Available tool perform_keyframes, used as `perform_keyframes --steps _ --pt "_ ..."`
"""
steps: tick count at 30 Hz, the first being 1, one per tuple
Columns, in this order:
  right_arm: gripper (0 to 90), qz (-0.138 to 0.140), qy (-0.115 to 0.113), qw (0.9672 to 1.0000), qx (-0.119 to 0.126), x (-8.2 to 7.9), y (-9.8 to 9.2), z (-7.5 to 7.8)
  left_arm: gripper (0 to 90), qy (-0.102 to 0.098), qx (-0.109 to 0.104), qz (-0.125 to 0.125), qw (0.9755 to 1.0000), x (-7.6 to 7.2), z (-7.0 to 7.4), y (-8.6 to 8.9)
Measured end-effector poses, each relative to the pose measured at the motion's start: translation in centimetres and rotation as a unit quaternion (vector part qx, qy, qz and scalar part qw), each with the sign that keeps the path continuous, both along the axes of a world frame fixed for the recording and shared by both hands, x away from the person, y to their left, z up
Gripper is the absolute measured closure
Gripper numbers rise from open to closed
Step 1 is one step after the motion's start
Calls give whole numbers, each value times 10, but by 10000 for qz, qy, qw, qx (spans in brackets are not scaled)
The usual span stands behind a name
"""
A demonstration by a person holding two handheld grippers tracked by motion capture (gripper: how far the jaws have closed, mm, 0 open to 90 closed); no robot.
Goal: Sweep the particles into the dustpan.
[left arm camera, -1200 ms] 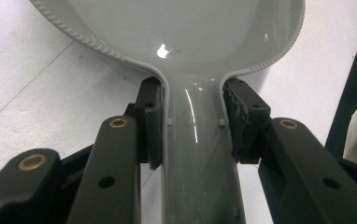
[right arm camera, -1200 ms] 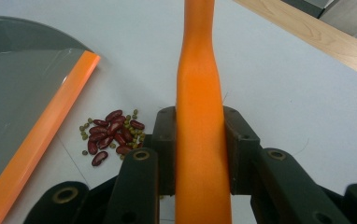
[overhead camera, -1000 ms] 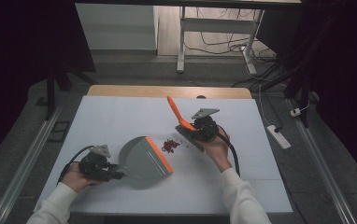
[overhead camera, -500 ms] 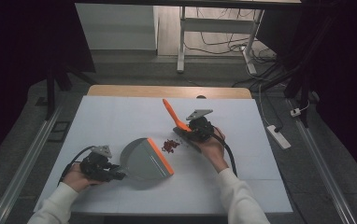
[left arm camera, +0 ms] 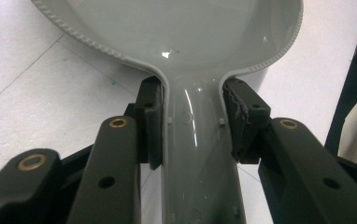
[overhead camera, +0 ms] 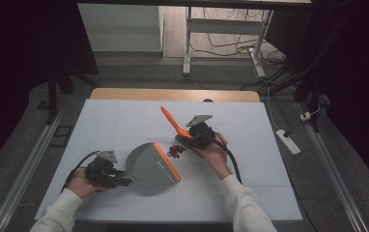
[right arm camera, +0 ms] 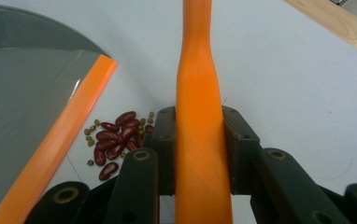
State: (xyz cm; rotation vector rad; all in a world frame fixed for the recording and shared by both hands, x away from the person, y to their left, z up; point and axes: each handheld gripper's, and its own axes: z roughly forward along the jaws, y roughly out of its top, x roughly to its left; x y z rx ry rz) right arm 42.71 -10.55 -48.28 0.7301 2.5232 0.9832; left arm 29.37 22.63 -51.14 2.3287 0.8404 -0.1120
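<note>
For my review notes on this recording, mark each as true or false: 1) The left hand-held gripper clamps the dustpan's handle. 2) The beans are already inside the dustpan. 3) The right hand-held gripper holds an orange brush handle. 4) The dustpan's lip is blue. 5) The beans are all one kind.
1) True: the left hand-held gripper is shut on the grey dustpan at its handle.
2) False: the beans lie on the white table, just off the dustpan's edge.
3) True: the right hand-held gripper is shut on the orange brush handle.
4) False: the lip is orange.
5) False: dark red kidney beans lie mixed with small green ones.
</note>
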Motion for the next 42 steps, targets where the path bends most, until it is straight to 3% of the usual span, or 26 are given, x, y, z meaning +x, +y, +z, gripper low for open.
perform_keyframes --steps 22,25,29,30,39,42 --pt "698 573 -25 9981 -216 -16 28 -1 617 28 -23 -2 10000 0 -1 -1" --pt "698 634 59 9979 -87 -16 30 -1 618 32 -25 -1 10000 0 -1 -1" --pt "698 724 62 9973 -98 -19 33 -2 617 41 -29 10 10000 1 -1 -1" --pt "698 771 156 9969 -13 -20 35 -2 617 36 -32 14 10000 1 -1 -1" --pt "698 890 149 9959 -25 -27 45 -2 617 53 -29 7 10000 1 -1 -1" --pt "698 935 199 9954 84 -29 48 -2 618 55 -27 4 10000 1 -1 -1"
